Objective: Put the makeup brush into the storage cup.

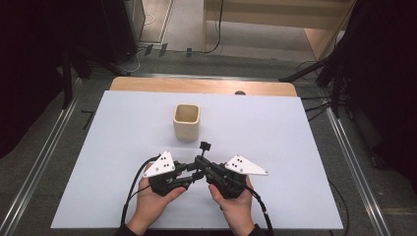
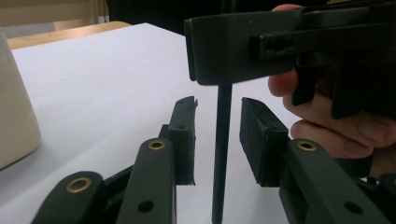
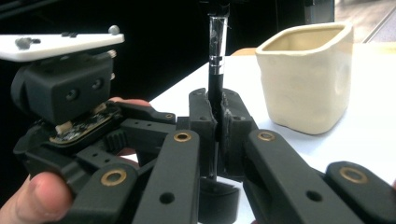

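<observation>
Right gripper [image 3: 216, 123] hiding pen [image 3: 216, 56] middle.

White table [image 1: 275, 147] – cream cup [image 1: 187, 122] upright

Black rod's [image 3: 217, 60] top cut off by the right gripper view's upper edge, cream cup [image 2: 14, 102] by the left's.

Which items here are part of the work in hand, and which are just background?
In use: black pen, clamped upright in the right gripper; left gripper, jaws apart either side of it; cream cup.
Lying about: cables on the floor; black table-edge knob.
</observation>
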Available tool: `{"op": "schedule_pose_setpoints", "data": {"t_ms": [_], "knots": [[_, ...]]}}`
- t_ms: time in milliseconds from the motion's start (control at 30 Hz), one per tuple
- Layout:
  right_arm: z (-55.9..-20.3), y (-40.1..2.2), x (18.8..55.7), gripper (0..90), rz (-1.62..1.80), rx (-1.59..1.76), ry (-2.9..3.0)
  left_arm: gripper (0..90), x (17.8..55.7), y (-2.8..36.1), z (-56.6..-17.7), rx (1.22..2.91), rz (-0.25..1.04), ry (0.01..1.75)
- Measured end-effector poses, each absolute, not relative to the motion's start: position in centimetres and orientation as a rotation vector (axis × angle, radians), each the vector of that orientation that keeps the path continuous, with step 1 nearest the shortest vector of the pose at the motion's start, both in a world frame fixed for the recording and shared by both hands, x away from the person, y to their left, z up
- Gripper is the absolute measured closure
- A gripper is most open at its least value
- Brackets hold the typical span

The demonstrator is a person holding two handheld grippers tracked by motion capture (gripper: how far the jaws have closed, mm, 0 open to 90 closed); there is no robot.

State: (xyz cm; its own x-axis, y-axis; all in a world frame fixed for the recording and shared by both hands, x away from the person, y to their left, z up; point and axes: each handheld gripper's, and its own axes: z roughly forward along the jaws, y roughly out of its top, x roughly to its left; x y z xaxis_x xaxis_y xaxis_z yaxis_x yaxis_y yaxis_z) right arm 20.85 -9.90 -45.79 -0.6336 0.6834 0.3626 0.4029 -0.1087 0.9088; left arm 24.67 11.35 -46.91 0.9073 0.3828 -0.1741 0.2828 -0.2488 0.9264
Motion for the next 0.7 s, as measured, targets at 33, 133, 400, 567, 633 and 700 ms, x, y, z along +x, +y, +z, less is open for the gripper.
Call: {"op": "schedule_pose_setpoints", "data": {"t_ms": [33, 133, 400, 567, 633, 700], "knots": [[-45.73, -9.77, 20.77, 86.9, 1.810, 1.204, 1.933, 68.5, 24.68, 11.35, -46.91, 1.848, 0.098, 0.498], [-45.60, -9.48, 20.59, 86.9, 1.790, 1.173, 1.944, 71.9, 24.75, 11.41, -46.90, 1.852, 0.084, 0.501], [-45.72, -9.42, 20.69, 84.8, 1.761, 1.171, 1.951, 85.5, 24.62, 11.23, -46.94, 1.877, 0.107, 0.501], [-45.63, -9.58, 20.73, 46.9, 1.740, 1.145, 1.880, 85.9, 24.81, 11.45, -47.04, 1.880, 0.111, 0.511], [-45.36, -9.87, 20.78, 30.1, 1.738, 1.189, 1.891, 86.0, 24.96, 11.69, -47.04, 1.876, 0.115, 0.522], [-45.26, -10.36, 20.66, 13.9, 1.736, 1.155, 1.925, 86.0, 25.12, 12.02, -47.04, 1.874, 0.124, 0.532]]}}
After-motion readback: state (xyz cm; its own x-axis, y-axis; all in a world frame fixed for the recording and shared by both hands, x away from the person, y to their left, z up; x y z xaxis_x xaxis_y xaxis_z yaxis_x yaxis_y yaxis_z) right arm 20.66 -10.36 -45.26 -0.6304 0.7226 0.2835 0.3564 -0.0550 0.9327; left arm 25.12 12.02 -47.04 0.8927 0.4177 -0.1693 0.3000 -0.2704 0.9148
